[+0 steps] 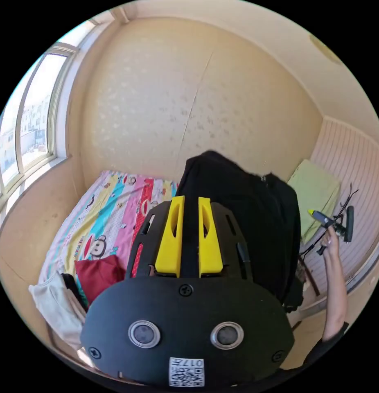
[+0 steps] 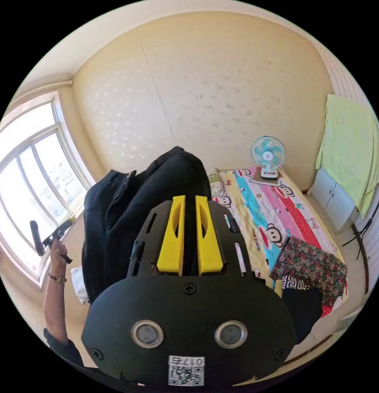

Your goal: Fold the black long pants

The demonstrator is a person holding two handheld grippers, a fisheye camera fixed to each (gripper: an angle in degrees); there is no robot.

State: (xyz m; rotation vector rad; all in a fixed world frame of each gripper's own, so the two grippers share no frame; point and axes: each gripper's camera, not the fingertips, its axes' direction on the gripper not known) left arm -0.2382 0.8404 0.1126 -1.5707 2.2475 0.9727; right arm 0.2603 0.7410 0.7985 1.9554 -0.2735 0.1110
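The black long pants [image 1: 255, 217] hang bunched in the air above the bed. In the left gripper view my left gripper [image 1: 191, 200] has its yellow jaws close together, with black cloth pinched between them. A hand holds the right gripper [image 1: 320, 215] at the pants' far side, its yellow tip pointing at the cloth. In the right gripper view the pants [image 2: 128, 213] spread out to the left of my right gripper [image 2: 188, 199], which is shut on a fold of them. At the left, by the window, a hand holds up the left gripper [image 2: 54, 235].
A bed with a colourful cartoon sheet [image 2: 259, 213] lies below. On it are a red cloth [image 1: 99, 276], pale clothes [image 1: 54, 303], a floral garment [image 2: 312, 262] and a small fan [image 2: 268, 157]. A green cloth [image 2: 349, 151] drapes over a white cabinet. A window [image 2: 30, 180] lines one wall.
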